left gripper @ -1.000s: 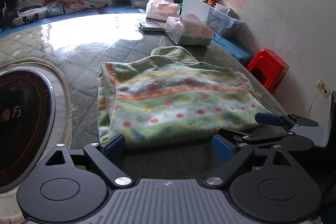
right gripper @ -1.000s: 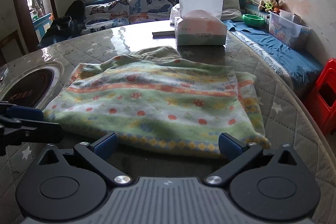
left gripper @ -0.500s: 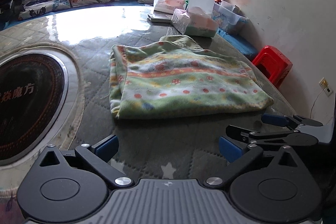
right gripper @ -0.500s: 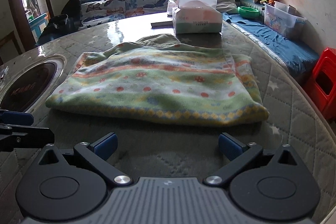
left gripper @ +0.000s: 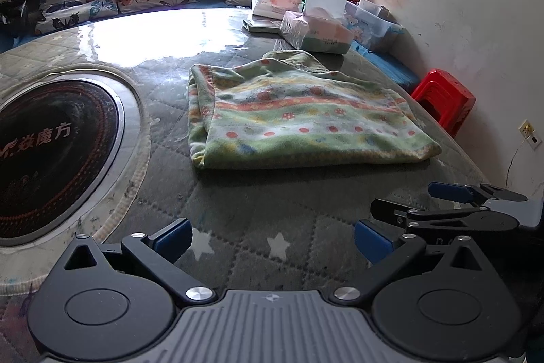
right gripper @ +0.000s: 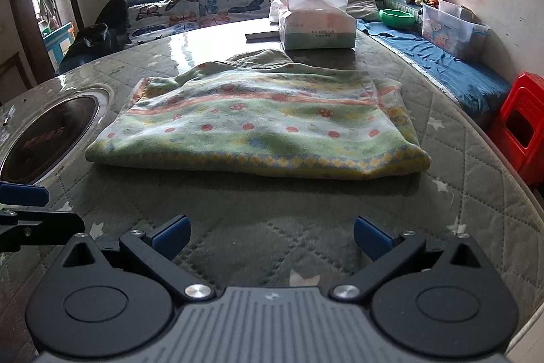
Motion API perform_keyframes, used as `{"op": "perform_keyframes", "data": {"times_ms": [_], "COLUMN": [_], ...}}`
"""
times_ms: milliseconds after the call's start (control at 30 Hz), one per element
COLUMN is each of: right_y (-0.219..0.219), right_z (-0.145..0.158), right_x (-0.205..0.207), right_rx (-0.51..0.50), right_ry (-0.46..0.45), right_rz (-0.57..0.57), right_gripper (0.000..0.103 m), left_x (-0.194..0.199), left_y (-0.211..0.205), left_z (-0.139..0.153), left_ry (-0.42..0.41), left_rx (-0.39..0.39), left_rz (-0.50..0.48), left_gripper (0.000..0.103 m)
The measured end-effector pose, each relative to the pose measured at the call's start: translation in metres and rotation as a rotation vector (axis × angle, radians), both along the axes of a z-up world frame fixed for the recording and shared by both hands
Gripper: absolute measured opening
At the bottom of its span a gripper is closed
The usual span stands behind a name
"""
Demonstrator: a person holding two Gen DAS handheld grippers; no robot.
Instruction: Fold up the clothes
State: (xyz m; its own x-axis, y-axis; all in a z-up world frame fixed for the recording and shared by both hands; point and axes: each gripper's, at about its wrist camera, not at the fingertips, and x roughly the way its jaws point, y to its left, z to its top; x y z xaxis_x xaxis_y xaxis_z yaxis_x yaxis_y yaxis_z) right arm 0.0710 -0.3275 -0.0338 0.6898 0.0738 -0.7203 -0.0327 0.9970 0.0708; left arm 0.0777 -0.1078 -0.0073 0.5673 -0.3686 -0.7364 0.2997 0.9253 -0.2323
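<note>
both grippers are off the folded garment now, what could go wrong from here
The garment is bulky, and a plain green flap pokes out at its far edge, so the fold may spring open. That flap lies close to the tissue box; another fold or push could knock the box. The left gripper and right gripper, both open, sit close together and might collide.

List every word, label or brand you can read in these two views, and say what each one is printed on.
"焱魔方": pale characters on the round black cooktop set into the table; the first character is only roughly legible.
"ZHE XIANG YU'S", uncertain: small print on the front of the tissue box; the line beneath it is too small to read.
Plastic storage bin: a cartoon picture, no readable words.
Folded garment: pattern only, no text.
</note>
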Motion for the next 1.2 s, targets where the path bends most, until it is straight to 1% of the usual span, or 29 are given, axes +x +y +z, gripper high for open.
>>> {"op": "perform_keyframes", "data": {"times_ms": [333,1200], "right_y": [0.007,0.016], "right_z": [0.0,0.004], "right_x": [-0.011,-0.029], "right_rx": [0.003,0.012], "right_ry": [-0.001,-0.024], "right_rz": [0.004,0.006], "right_gripper": [0.103,0.103], "left_x": [-0.015,-0.037], "left_y": [0.0,-0.001], "left_z": [0.002,0.009], "left_ry": [-0.022,-0.056], "left_rx": [0.019,0.029], "left_rz": [-0.005,-0.012], "left_gripper": [0.103,0.103]}}
